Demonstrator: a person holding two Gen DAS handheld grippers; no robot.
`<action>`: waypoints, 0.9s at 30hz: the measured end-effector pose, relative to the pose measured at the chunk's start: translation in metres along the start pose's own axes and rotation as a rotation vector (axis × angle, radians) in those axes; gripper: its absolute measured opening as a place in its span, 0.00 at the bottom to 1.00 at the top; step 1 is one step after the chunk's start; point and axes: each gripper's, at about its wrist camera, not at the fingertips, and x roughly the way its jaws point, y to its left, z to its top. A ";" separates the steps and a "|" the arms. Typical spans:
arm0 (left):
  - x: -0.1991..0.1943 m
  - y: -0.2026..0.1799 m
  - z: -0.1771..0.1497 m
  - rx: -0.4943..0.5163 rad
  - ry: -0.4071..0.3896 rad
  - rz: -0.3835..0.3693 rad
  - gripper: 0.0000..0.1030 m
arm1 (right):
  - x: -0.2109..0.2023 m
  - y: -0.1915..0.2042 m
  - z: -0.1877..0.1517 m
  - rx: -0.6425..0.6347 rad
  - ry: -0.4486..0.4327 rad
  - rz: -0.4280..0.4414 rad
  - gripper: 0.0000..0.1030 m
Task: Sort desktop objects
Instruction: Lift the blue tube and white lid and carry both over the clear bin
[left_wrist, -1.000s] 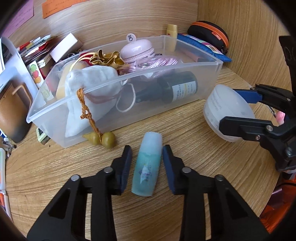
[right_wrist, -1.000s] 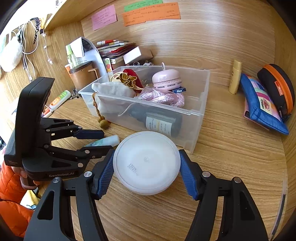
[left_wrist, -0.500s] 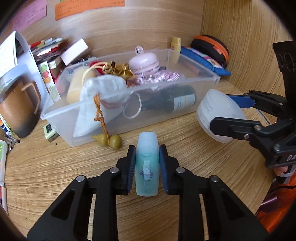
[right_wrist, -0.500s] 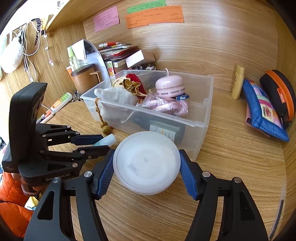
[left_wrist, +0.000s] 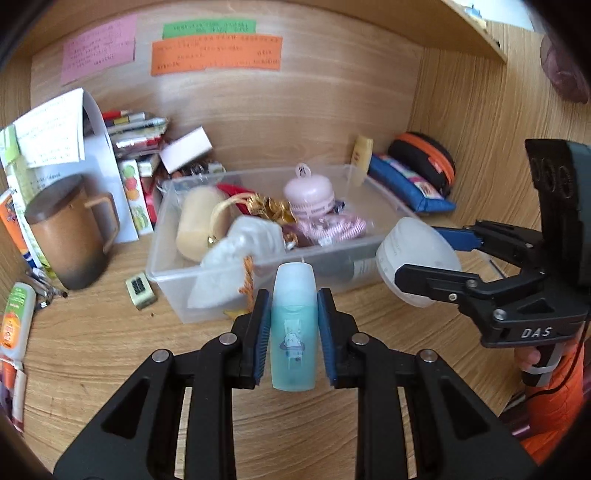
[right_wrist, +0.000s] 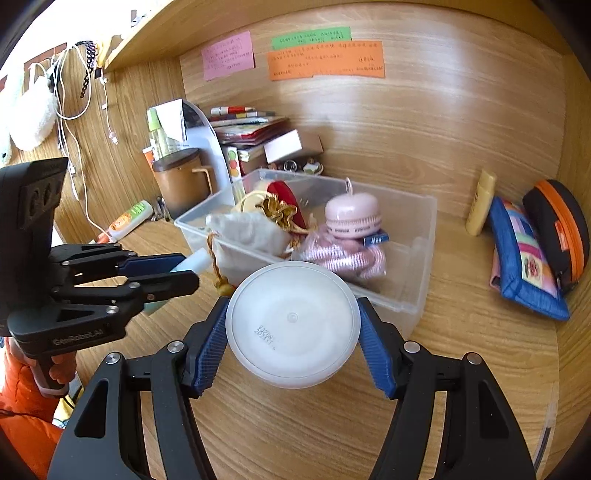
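Between the blue pads of the left gripper (left_wrist: 293, 334) sits a small teal bottle (left_wrist: 293, 332) with a frosted cap, clamped on both flanks and clear of the desk (left_wrist: 92, 343). Its long axis runs straight out along the fingers, cap end forward, so the cap points at the near wall of the clear plastic bin (left_wrist: 258, 275) just ahead and a little below.

To this claw's right, the right gripper (right_wrist: 293, 332) is clamped across the width of a round white frosted jar (right_wrist: 293, 323), one ribbed pad on each side, and the jar too hangs free of the wood. From that claw the bin lies directly ahead, its near corner almost under the jar.

Both hands stand close to the bin, the right seemingly a touch nearer (fisheye bending makes this hard to rank). The bin is already crowded: a white drawstring pouch (left_wrist: 247, 240) drapes over the near rim, with a pink round case (right_wrist: 352, 216) and a pink coiled cord (right_wrist: 343, 256) behind. My judgement is that either load must rise over the near wall and come down in the barer right-hand end.
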 end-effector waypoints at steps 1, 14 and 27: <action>-0.002 0.002 0.001 -0.003 -0.006 0.002 0.24 | 0.000 0.000 0.002 0.000 -0.003 0.000 0.61; -0.010 0.036 0.028 -0.044 -0.070 0.049 0.24 | 0.010 -0.008 0.033 -0.021 -0.026 -0.032 0.61; 0.013 0.069 0.052 -0.074 -0.067 0.069 0.24 | 0.020 -0.026 0.059 -0.038 -0.042 -0.099 0.60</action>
